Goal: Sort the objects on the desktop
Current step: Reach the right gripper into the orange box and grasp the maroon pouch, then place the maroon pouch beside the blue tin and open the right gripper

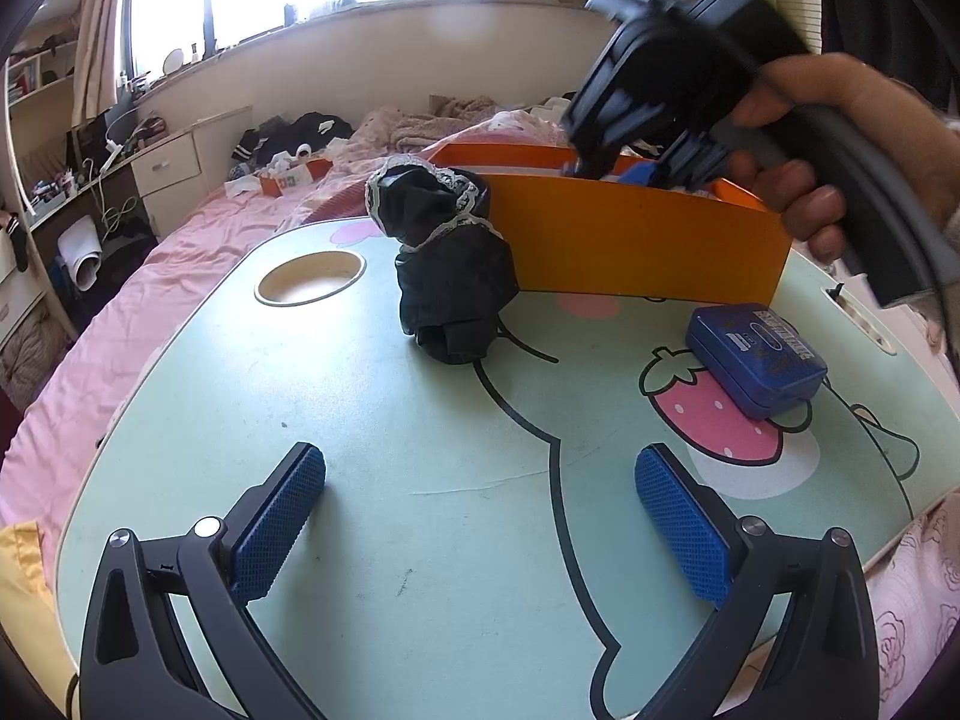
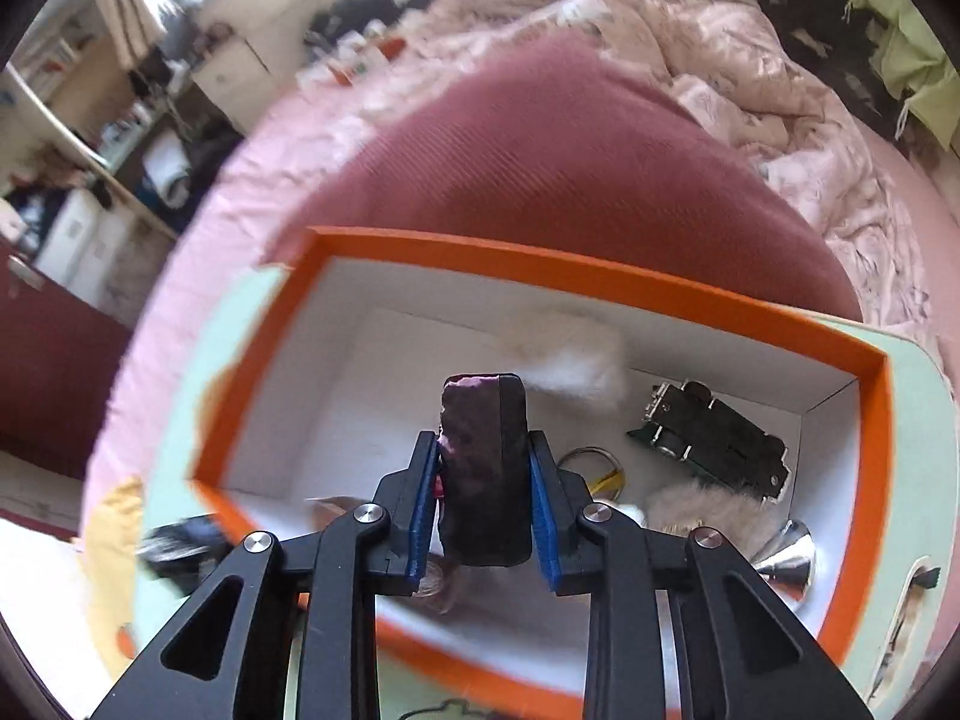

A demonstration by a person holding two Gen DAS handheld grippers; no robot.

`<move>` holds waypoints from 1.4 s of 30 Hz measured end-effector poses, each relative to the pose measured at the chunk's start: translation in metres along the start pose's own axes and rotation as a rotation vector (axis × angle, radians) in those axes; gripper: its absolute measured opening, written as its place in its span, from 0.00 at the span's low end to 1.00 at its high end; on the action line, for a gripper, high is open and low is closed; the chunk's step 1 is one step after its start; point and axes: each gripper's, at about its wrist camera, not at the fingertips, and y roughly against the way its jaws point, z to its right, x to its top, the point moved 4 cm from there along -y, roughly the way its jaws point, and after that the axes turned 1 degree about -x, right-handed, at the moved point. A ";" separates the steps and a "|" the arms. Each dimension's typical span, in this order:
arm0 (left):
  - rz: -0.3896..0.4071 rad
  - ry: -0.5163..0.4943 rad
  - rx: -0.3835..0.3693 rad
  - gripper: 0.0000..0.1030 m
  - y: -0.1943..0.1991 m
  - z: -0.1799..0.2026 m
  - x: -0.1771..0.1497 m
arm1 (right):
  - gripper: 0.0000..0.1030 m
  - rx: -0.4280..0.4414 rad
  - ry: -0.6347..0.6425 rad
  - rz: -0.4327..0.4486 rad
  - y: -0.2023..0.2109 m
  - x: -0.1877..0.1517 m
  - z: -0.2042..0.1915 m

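My right gripper (image 2: pixel 483 480) is shut on a dark rectangular block (image 2: pixel 485 462) and holds it over the open orange box (image 2: pixel 540 270). In the left wrist view the right gripper (image 1: pixel 648 168) hangs above the far side of that box (image 1: pixel 636 240). My left gripper (image 1: pixel 480 510) is open and empty, low over the green cartoon table (image 1: pixel 360 420). A black lace-trimmed cloth bundle (image 1: pixel 447 258) stands on the table in front of the box. A blue flat case (image 1: pixel 756 357) lies at the right.
Inside the box lie a white fluffy tuft (image 2: pixel 570 360), a dark circuit board (image 2: pixel 714 438), a fur piece (image 2: pixel 708 504) and a metal ring with yellow wire (image 2: pixel 600 474). A round cup hole (image 1: pixel 309 277) is at the table's left. The table stands on a pink bed (image 1: pixel 150 312).
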 end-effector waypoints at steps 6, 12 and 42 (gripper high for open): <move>0.000 0.000 0.000 1.00 0.000 0.000 0.000 | 0.26 0.194 -0.008 0.120 0.061 -0.011 -0.012; 0.000 0.000 0.000 1.00 0.000 0.000 0.000 | 0.26 0.284 0.076 0.110 0.092 -0.062 -0.036; 0.001 0.000 -0.001 1.00 -0.001 -0.001 -0.001 | 0.61 0.057 0.142 0.200 0.088 -0.180 0.015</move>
